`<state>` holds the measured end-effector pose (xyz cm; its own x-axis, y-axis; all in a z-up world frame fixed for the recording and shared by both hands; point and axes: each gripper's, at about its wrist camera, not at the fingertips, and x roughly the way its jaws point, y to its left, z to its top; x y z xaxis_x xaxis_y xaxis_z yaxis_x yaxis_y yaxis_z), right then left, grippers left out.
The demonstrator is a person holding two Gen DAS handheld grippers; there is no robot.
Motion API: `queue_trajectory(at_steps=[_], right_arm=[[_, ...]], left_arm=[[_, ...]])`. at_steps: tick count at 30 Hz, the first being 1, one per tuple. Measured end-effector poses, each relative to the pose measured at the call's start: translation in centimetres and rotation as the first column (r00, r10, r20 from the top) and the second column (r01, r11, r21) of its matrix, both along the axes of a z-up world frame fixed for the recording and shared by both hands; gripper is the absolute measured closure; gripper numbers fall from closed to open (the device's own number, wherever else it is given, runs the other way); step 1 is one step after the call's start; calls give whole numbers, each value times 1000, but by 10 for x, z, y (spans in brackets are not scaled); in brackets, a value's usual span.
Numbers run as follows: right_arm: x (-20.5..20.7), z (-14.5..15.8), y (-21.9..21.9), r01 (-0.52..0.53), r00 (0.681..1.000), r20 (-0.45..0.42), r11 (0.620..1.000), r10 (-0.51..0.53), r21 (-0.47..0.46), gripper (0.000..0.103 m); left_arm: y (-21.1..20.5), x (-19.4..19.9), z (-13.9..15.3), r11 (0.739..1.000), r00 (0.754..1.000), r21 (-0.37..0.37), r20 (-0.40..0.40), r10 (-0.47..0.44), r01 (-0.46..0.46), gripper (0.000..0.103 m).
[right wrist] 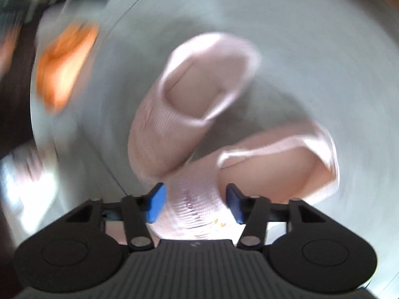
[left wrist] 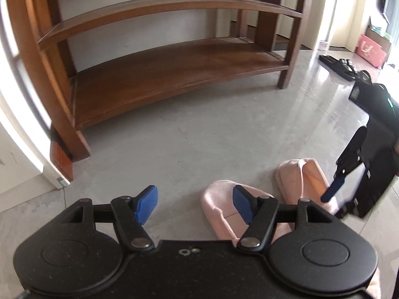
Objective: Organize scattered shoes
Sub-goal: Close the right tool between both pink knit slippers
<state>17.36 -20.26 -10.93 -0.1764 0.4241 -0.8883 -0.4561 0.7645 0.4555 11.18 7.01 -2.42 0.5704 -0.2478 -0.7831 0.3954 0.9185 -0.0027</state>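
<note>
The left claw (left wrist: pixel 195 205) hangs over the grey floor (left wrist: pixel 199 137) with its two blue pads (left wrist: pixel 147 203) wide apart. Nothing is between them. One pad sits in front of the toe of a pink slipper (left wrist: pixel 219 209), but whether it touches is hard to tell.

There are two pink slippers on the floor. They lie close together, just in front of the left claw and off to its right side. The second pink slipper (left wrist: pixel 301 182) lies a little farther away, next to the first one.

The right claw (left wrist: pixel 334 191) shows at the right edge of the left camera view, black with a dark blue tip, reaching down to the second slipper.

In the right camera view the picture is very blurry. The right claw (right wrist: pixel 195 205) has the toe end of one slipper (right wrist: pixel 197 204) between its blue pads (right wrist: pixel 157 205). The pads stand a little way off from the cloth on both sides, so the claw is not squeezing it. The other slipper (right wrist: pixel 194 94) lies just past it, and the two look like they touch near the toes. An orange thing (right wrist: pixel 64 67) lies on the floor far to the left, too blurry to name.

A brown wooden shoe rack (left wrist: pixel 174 74) stands against the wall, well apart from the slippers. Some black sandals (left wrist: pixel 336 66) lie far off on the floor to the right of it.
</note>
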Motion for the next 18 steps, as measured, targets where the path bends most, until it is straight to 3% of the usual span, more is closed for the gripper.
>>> queue_trajectory(at_steps=[4,8,10,14,16,18], right_arm=[[4,-1,-12,247,969,5,969,-247,-3,42],[2,-23,-15,447,893,-54,895,-446,-2,37],[-3,-40,-15,527,846,-100,850,-524,9,34],[-12,-50,-9,605,793,-115,796,-598,33,24],[-12,-50,-2,605,794,-103,795,-599,39,22],[-10,-47,11,567,823,-64,823,-564,36,22]], left_arm=[[-6,-5,-2,1000,1000,28,6,-7,7,36],[-6,-10,-3,998,1000,59,20,-2,1,35],[-3,-10,-3,998,1000,62,15,10,-11,35],[2,-10,-4,997,1000,74,11,29,-30,35],[3,-10,-4,997,999,72,6,33,-33,35],[2,-11,-3,997,1000,73,4,27,-27,35]])
